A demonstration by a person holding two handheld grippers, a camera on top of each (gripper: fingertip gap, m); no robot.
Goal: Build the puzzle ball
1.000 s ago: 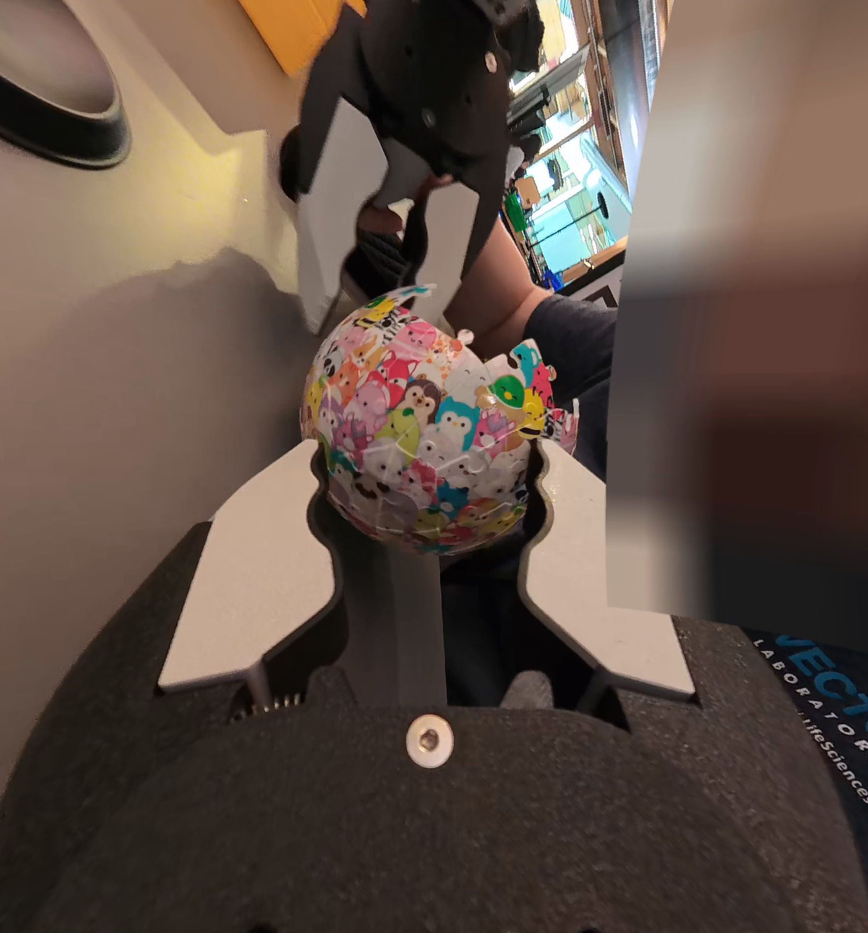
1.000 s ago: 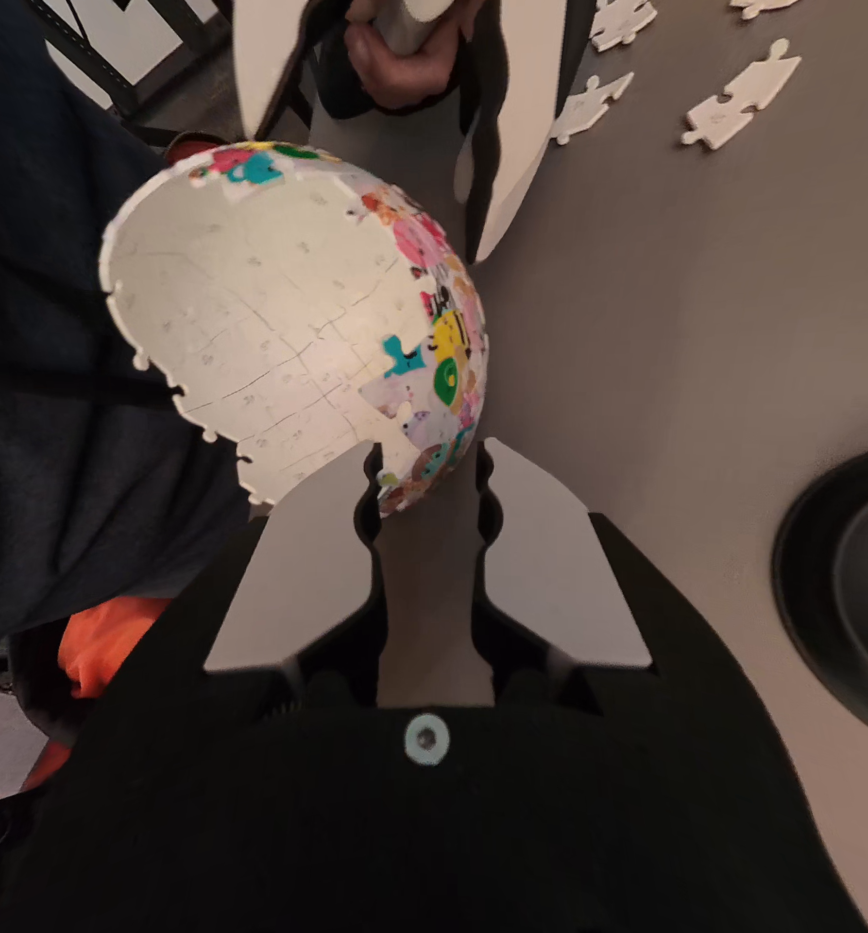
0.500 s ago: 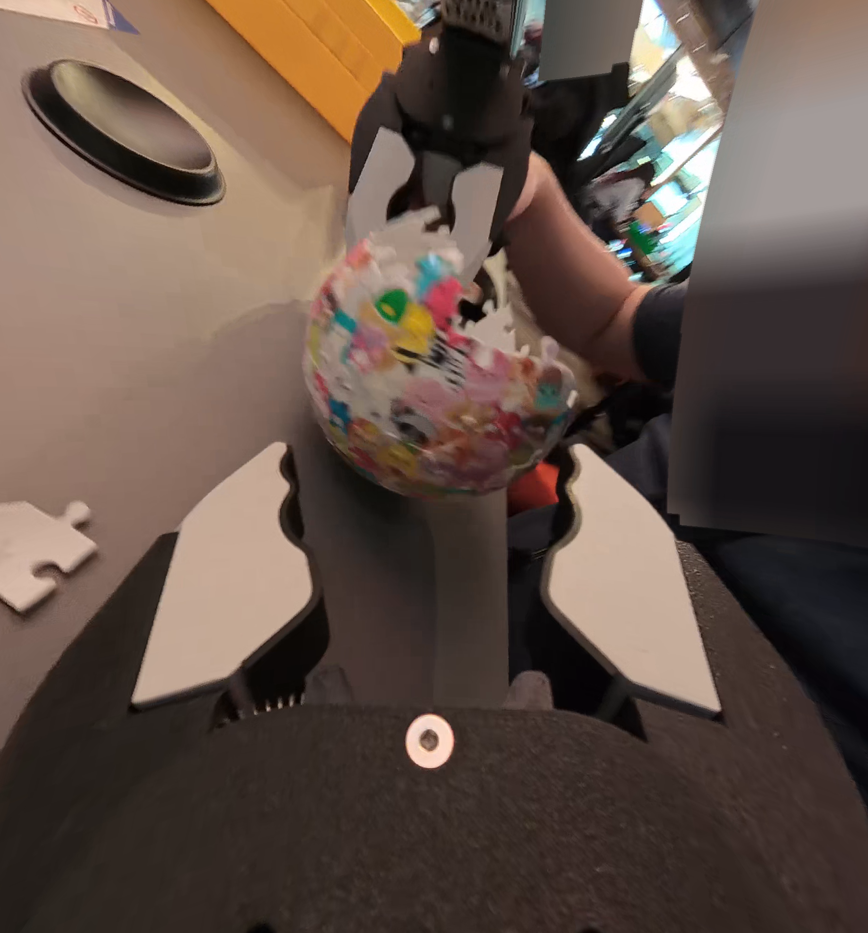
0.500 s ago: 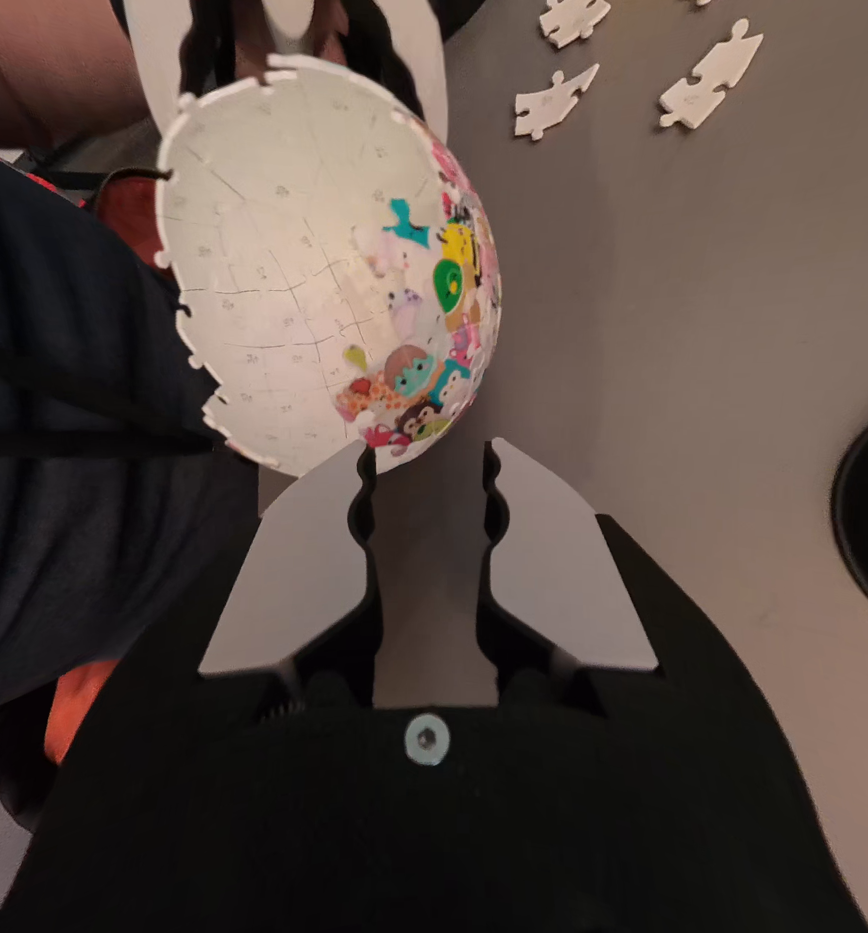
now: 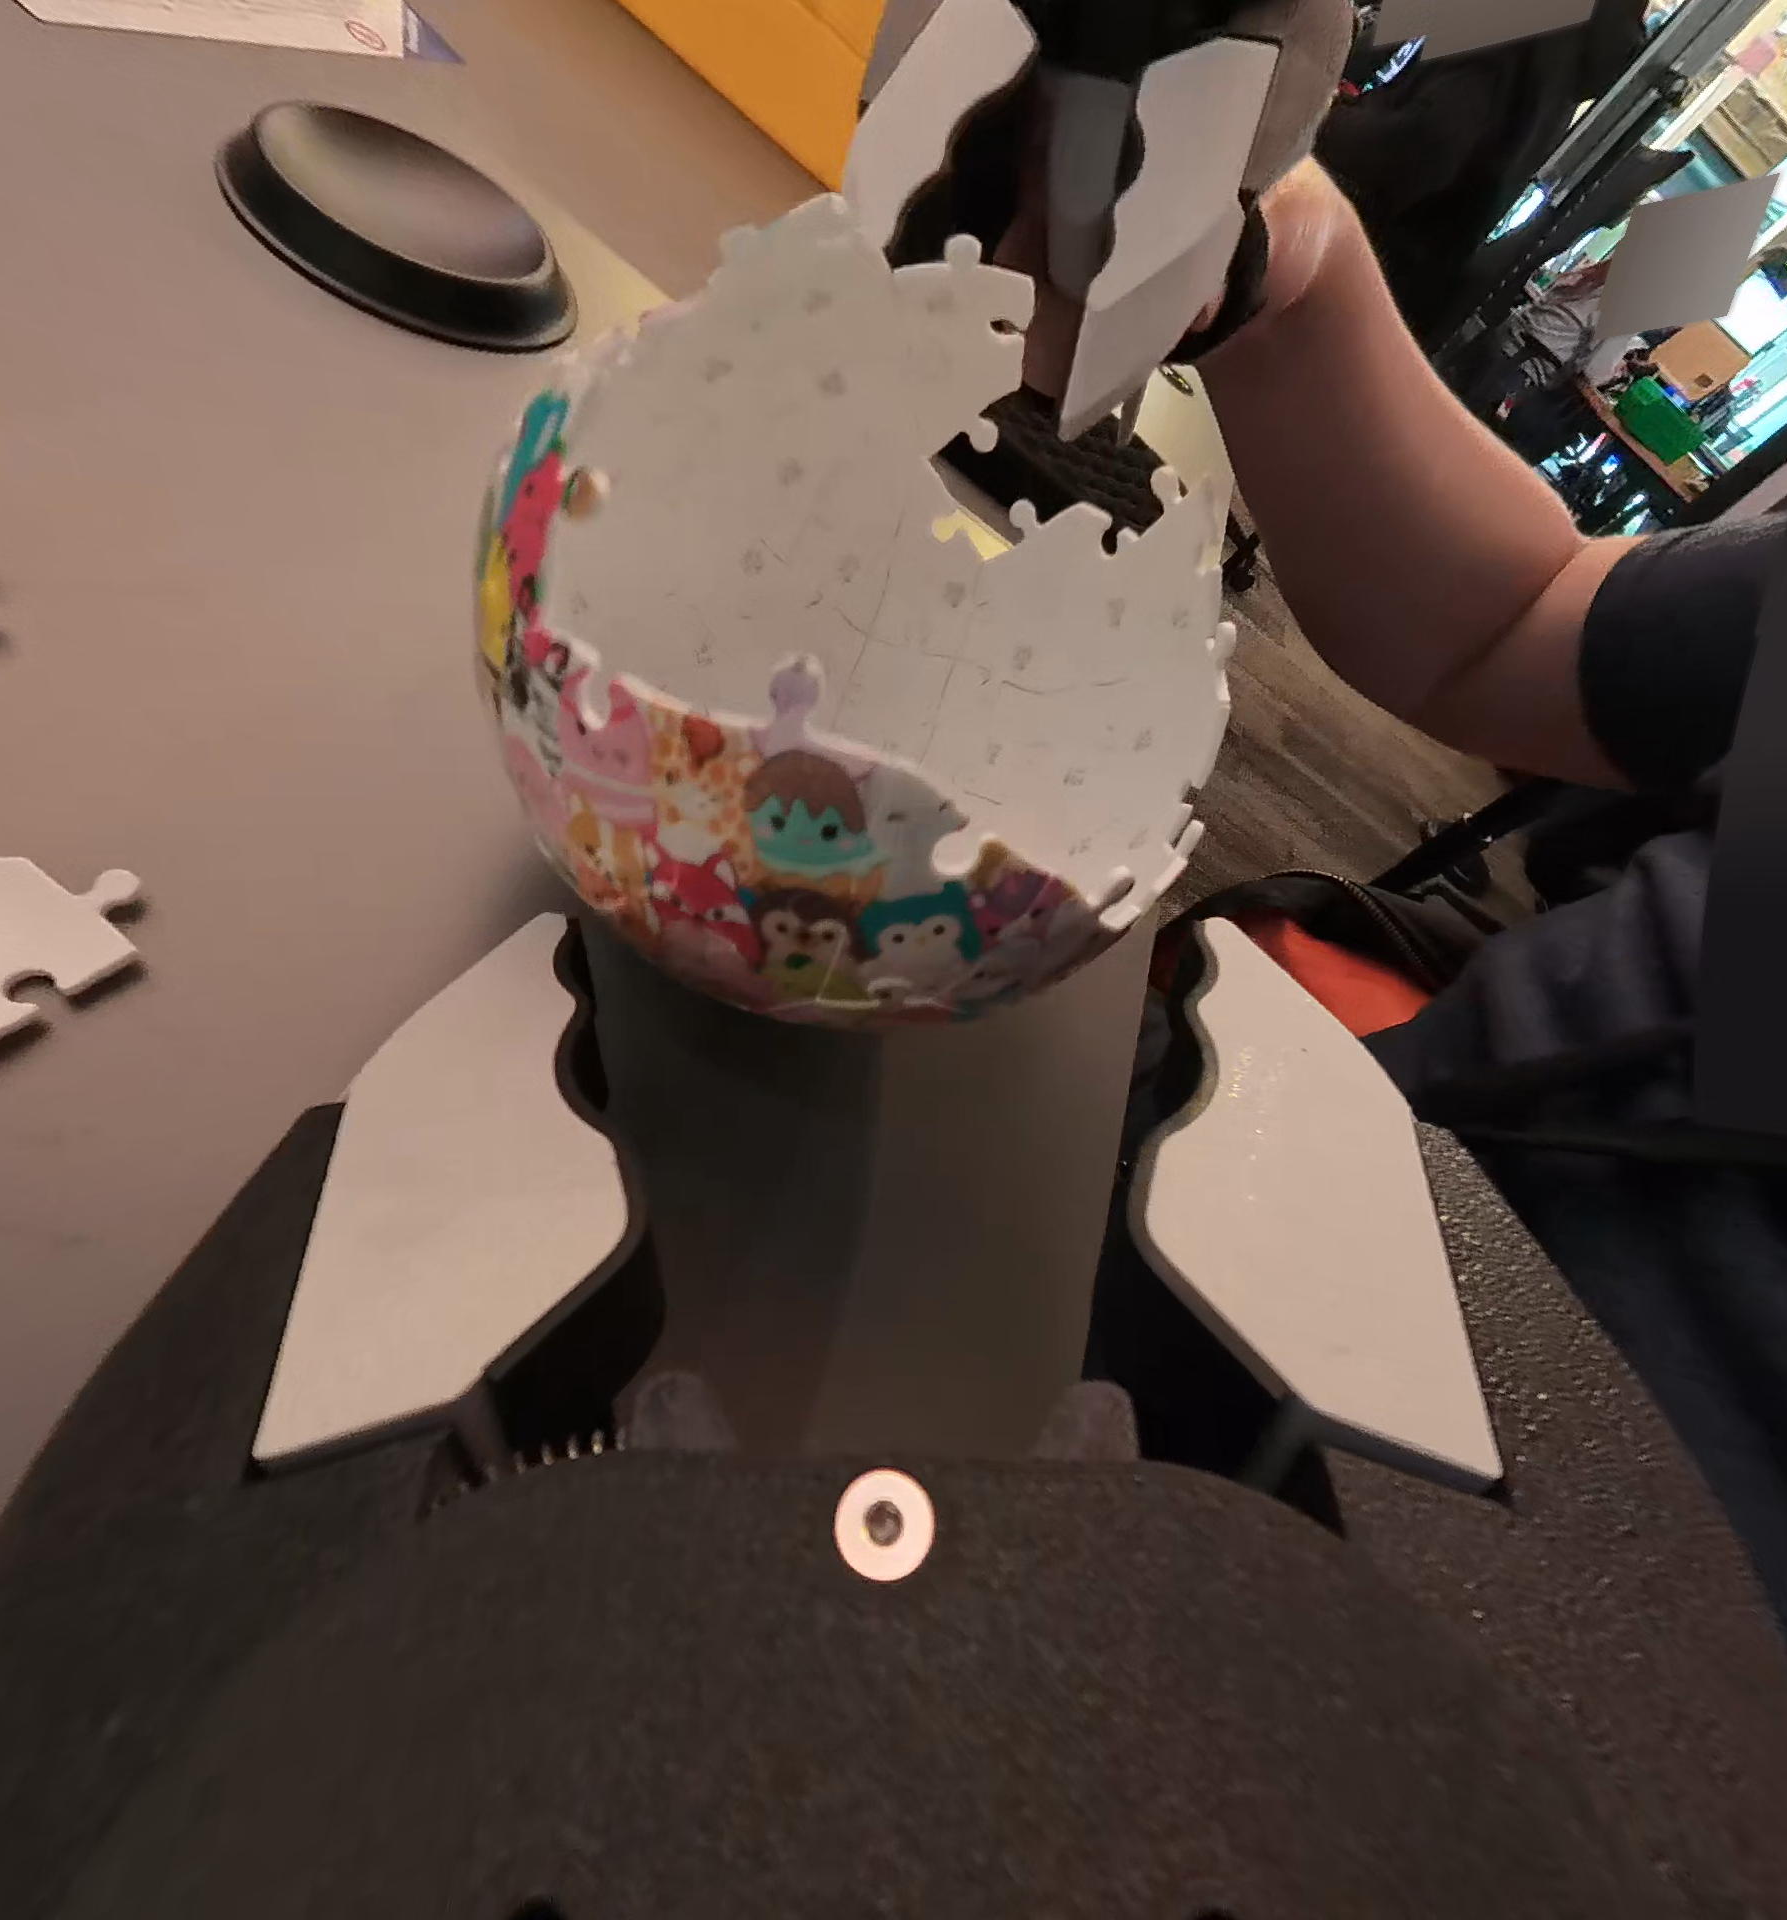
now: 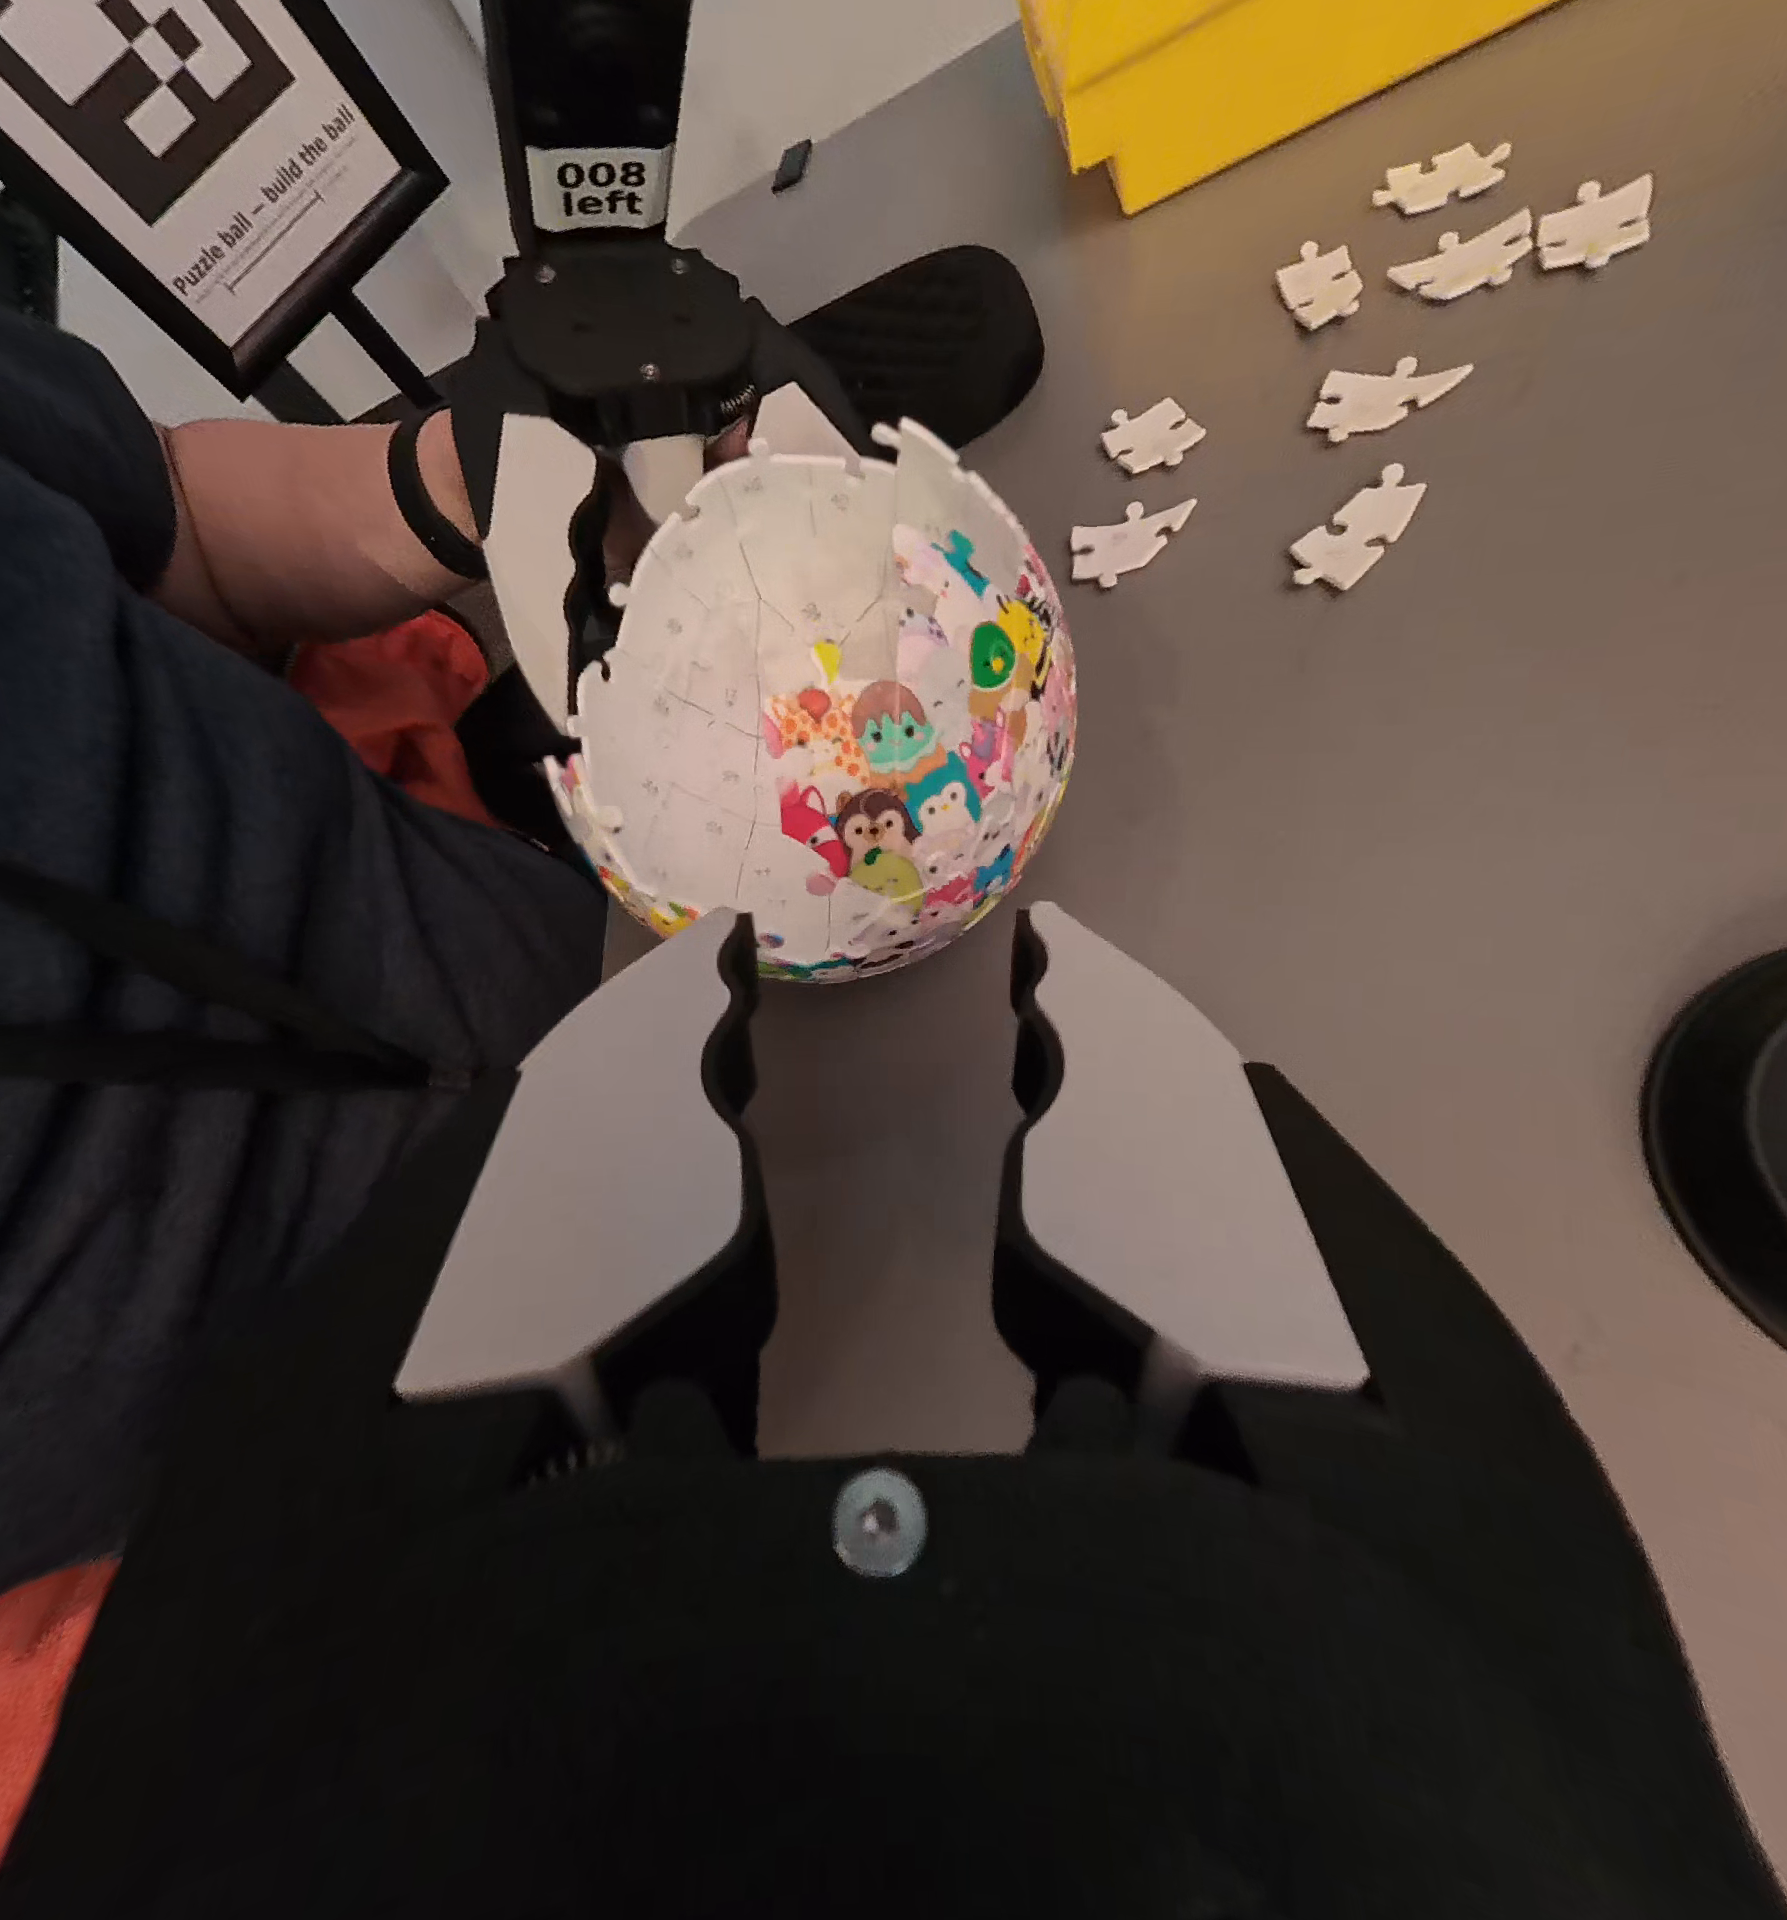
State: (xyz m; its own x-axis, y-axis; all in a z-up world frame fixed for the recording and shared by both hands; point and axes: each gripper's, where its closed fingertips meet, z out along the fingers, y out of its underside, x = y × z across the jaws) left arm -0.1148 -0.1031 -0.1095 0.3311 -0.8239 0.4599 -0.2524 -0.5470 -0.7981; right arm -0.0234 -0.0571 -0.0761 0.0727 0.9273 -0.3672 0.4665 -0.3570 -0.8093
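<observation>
In the left wrist view, my left gripper [image 5: 878, 935] fills the bottom of the frame, its jaws spread wide. The puzzle ball [image 5: 868, 675] sits in the centre, just ahead of the two tips, with a thin gap at each side. It is half built, and the white inside faces up. At the top, my right gripper [image 5: 1014, 260] stands on the far rim of the ball. One loose piece [image 5: 16, 945] lies on the grey table [image 5: 193, 520] at the left edge.

In the right wrist view, my right jaws are partly apart and the coloured bottom of the ball [image 6: 827, 727] lies between the tips. I cannot tell if they press it. More white pieces [image 6: 1367, 395] lie at the upper right, below a yellow box [image 6: 1232, 83].
</observation>
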